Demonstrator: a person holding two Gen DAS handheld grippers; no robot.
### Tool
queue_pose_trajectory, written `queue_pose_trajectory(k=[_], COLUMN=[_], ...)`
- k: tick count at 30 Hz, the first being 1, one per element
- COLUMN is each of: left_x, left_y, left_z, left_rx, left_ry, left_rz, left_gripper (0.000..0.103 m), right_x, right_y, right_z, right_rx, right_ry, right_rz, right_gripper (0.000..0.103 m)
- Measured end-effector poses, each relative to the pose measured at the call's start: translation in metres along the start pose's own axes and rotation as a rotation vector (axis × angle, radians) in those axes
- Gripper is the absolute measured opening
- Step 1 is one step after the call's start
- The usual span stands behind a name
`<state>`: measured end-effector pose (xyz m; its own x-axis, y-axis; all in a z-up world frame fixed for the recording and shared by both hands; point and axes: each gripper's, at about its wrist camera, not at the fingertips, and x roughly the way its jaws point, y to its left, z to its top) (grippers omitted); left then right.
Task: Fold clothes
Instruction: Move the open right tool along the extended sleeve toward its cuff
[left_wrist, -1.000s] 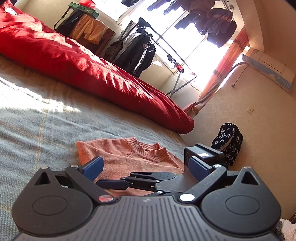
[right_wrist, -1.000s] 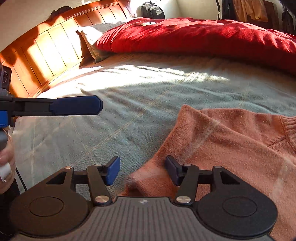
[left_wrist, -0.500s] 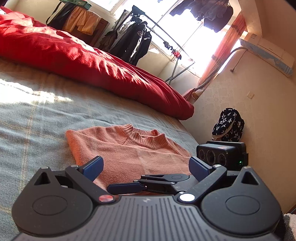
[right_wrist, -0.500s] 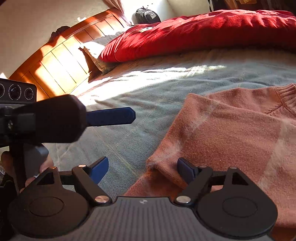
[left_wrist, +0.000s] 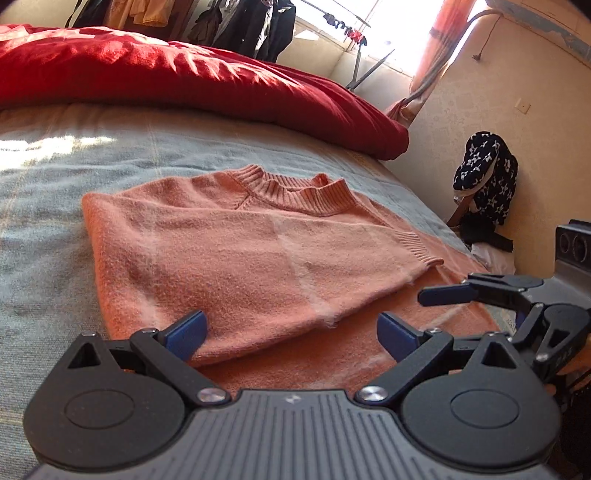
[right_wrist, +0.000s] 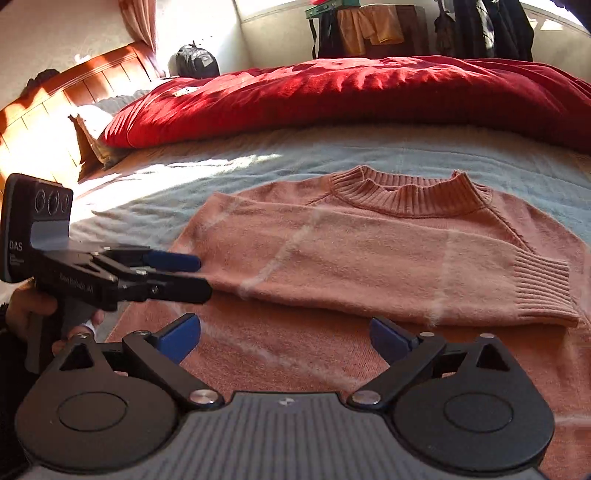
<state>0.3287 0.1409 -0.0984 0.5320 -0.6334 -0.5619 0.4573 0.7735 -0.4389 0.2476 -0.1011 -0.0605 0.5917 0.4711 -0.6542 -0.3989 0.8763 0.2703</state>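
A salmon-pink knit sweater (left_wrist: 240, 251) lies flat on the grey-blue bed cover, collar away from me, one sleeve folded across its chest with the ribbed cuff (right_wrist: 539, 288) at the right. It also shows in the right wrist view (right_wrist: 369, 251). My left gripper (left_wrist: 291, 336) is open and empty, low over the sweater's near left part. My right gripper (right_wrist: 284, 338) is open and empty over the sweater's lower middle. The right gripper appears side-on in the left wrist view (left_wrist: 480, 291); the left gripper appears side-on in the right wrist view (right_wrist: 170, 273).
A red duvet (left_wrist: 184, 77) lies bunched along the far side of the bed. A wooden headboard (right_wrist: 55, 110) and pillow (right_wrist: 92, 129) are at far left. A star-patterned bag (left_wrist: 484, 177) stands by the wall beyond the bed's edge. Clothes racks stand by the window.
Both grippers have swung to face the sweater and drawn back toward its lower half. Both jaws have opened wider. The sweater itself has not moved.
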Motion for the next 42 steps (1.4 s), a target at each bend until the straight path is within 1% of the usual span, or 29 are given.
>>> queue_pose_trajectory(k=[2, 5, 6, 8, 9, 10, 12, 13, 14, 16, 17, 19, 21, 24, 26, 29, 32, 36, 39, 41, 42], left_x=[0.002, -0.003, -0.003, -0.005, -0.006, -0.008, -0.008, -0.006, -0.004, 0.002, 0.006, 0.013, 0.014, 0.009, 0.012, 0.014, 0.014, 0.011, 0.010, 0.013, 0.016], left_y=[0.003, 0.005, 0.003, -0.003, -0.008, -0.013, -0.023, -0.027, -0.031, -0.035, -0.035, -0.034, -0.032, -0.031, -0.031, -0.034, -0.039, -0.047, -0.056, -0.060, -0.063], left_z=[-0.002, -0.001, -0.001, 0.000, 0.001, 0.001, 0.001, 0.000, -0.002, -0.005, -0.006, -0.009, -0.009, -0.009, -0.010, -0.012, -0.013, -0.012, -0.013, -0.016, -0.018], left_rx=[-0.009, -0.031, -0.029, -0.007, 0.012, 0.031, 0.075, 0.092, 0.108, 0.133, 0.138, 0.142, 0.132, 0.127, 0.131, 0.152, 0.174, 0.197, 0.232, 0.253, 0.269], left_ry=[0.007, -0.006, -0.010, -0.021, -0.028, -0.035, -0.054, -0.051, -0.044, -0.025, -0.014, 0.008, 0.006, -0.010, 0.000, 0.008, 0.011, 0.010, 0.001, 0.007, 0.013], left_rz=[-0.006, -0.028, -0.025, -0.014, -0.009, -0.004, -0.020, -0.028, -0.036, -0.027, -0.016, 0.009, 0.007, -0.007, 0.002, 0.020, 0.036, 0.047, 0.006, -0.009, 0.002], left_gripper=[0.098, 0.098, 0.098, 0.098, 0.098, 0.098, 0.099, 0.099, 0.099, 0.099, 0.099, 0.099, 0.099, 0.099, 0.099, 0.099, 0.099, 0.099, 0.100, 0.100, 0.100], right_x=[0.006, 0.029, 0.030, 0.020, 0.014, 0.005, -0.016, -0.024, -0.030, -0.042, -0.046, -0.056, -0.068, -0.088, -0.106, -0.138, -0.167, -0.203, -0.222, -0.227, -0.228], right_y=[-0.015, -0.044, -0.050, -0.057, -0.057, -0.056, -0.057, -0.059, -0.063, -0.077, -0.084, -0.094, -0.101, -0.099, -0.104, -0.130, -0.176, -0.237, -0.278, -0.303, -0.314], right_z=[0.009, 0.006, 0.002, -0.007, -0.009, -0.012, -0.022, -0.027, -0.033, -0.049, -0.058, -0.074, -0.085, -0.091, -0.094, -0.106, -0.126, -0.159, -0.179, -0.189, -0.193], right_rx=[0.051, 0.173, 0.199, 0.247, 0.264, 0.269, 0.247, 0.244, 0.261, 0.316, 0.345, 0.398, 0.459, 0.486, 0.489, 0.543, 0.694, 0.906, 1.038, 1.109, 1.142], right_ry=[-0.045, -0.017, -0.023, -0.059, -0.049, -0.044, -0.053, -0.053, -0.048, -0.041, -0.045, -0.079, -0.116, -0.126, -0.145, -0.196, -0.271, -0.435, -0.559, -0.618, -0.645], right_rz=[-0.004, -0.023, -0.010, 0.027, 0.023, 0.005, -0.043, -0.063, -0.073, -0.095, -0.100, -0.081, -0.060, -0.081, -0.124, -0.197, -0.227, -0.252, -0.268, -0.289, -0.297], right_gripper=[0.103, 0.103, 0.103, 0.103, 0.103, 0.103, 0.103, 0.103, 0.103, 0.103, 0.103, 0.103, 0.103, 0.103, 0.103, 0.103, 0.103, 0.103, 0.103, 0.103, 0.103])
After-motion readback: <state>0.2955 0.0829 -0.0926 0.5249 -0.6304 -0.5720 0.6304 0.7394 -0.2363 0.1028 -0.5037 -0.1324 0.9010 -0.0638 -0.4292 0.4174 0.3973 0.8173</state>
